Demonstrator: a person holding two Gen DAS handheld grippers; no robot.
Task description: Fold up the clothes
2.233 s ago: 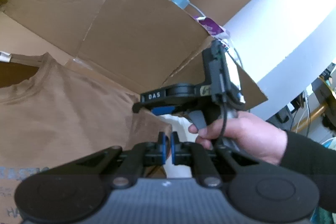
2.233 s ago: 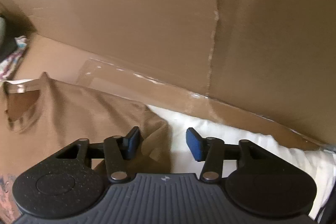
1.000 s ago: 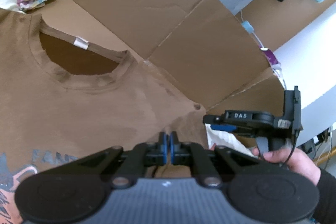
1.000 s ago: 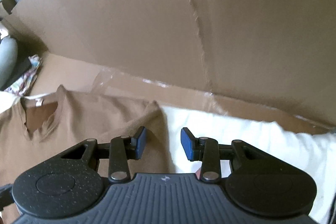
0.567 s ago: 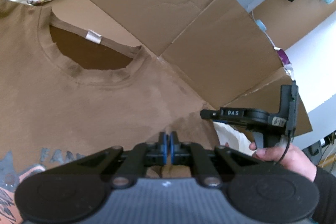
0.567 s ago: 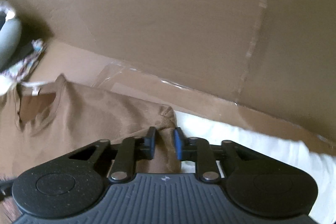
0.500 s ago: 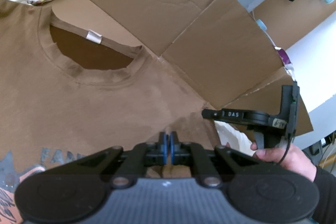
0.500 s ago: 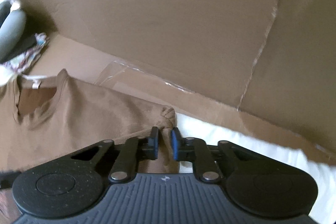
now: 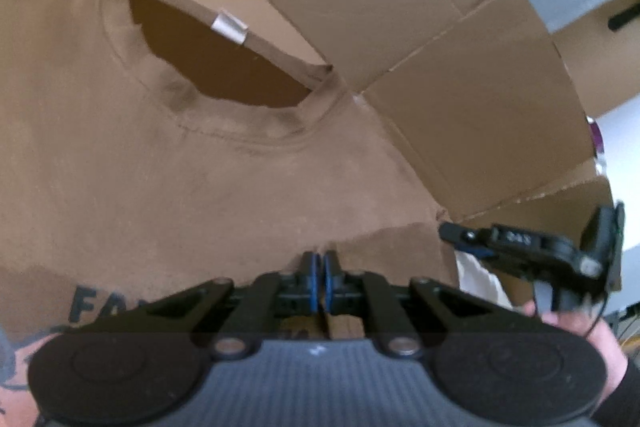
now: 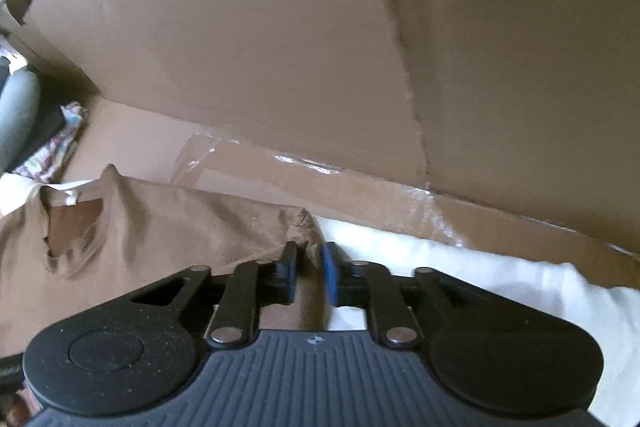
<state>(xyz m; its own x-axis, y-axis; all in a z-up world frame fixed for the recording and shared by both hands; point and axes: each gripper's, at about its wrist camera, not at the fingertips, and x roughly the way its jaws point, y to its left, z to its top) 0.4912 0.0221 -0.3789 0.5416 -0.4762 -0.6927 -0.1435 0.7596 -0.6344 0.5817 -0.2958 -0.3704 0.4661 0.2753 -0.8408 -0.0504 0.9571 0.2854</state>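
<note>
Left gripper [image 9: 320,277] pinched tight on brown T-shirt [image 9: 200,187] fold, right gripper [image 10: 310,267] jaws opening with bunched sleeve edge between them, shirt lying flat, collar [image 9: 224,75] at far end, on cardboard box [image 10: 260,47] floor, white cloth [image 10: 500,279] beside it at right.

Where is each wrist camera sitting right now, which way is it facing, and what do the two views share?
Left wrist: on the left gripper, angled down at the brown T-shirt collar; its jaws are shut on a fold; the right gripper and hand show.
Right wrist: on the right gripper, looking down over the sleeve edge at the cardboard wall and white bedding; jaws opening around the fabric.
Shared: shirt, neck label, cardboard.
</note>
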